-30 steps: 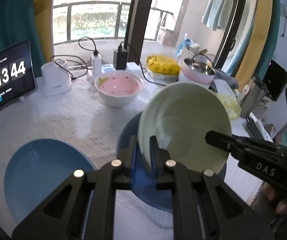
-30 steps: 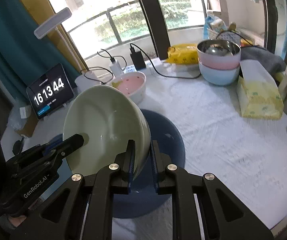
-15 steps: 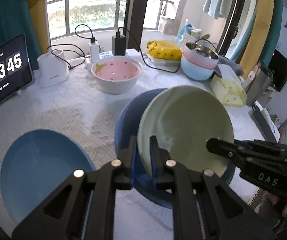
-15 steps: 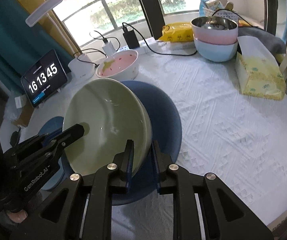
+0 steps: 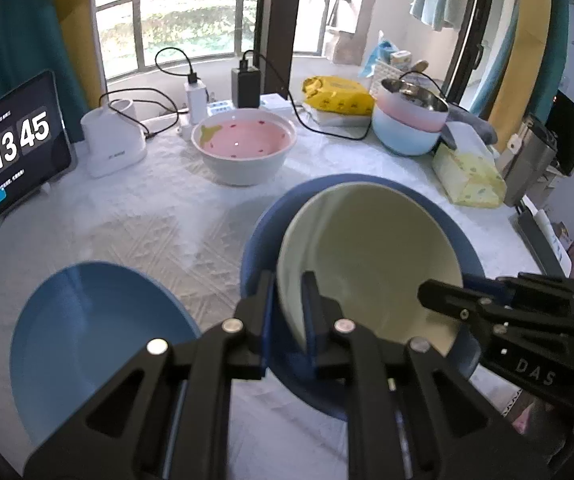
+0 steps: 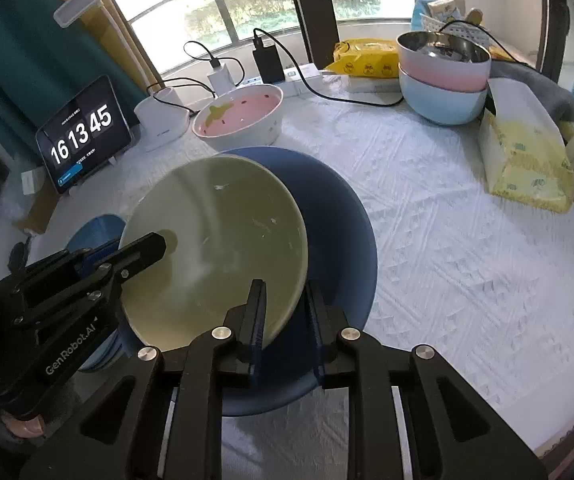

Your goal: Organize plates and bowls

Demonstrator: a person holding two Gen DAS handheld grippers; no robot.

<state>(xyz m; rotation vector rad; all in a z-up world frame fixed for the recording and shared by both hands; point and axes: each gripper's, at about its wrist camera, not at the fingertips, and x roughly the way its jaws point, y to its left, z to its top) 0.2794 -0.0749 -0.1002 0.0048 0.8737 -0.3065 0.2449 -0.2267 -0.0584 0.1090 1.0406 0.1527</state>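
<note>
Both grippers hold one pale green bowl [image 5: 367,264] by opposite sides of its rim. The left gripper [image 5: 289,308] has its fingers nearly closed, pinching the near-left rim. The right gripper [image 6: 283,312] has its fingers a little wider apart, with the rim's right edge between them; it looks gripped, though contact on the outer finger is hard to confirm.

The green bowl sits lower than a second ago, tilted less steeply, and now lies inside the dark blue bowl [image 6: 343,232] on the worktop [image 6: 467,240]; whether the two touch cannot be told. Earlier it was raised and angled more upright above that bowl.

A light blue plate [image 5: 87,340] lies just left of the dark blue bowl. Behind them stands a pink bowl [image 5: 245,148], and farther right a stacked pair of bowls [image 5: 411,124], pink on blue. The tablet clock [image 5: 11,148] now reads 16 13 45.
</note>
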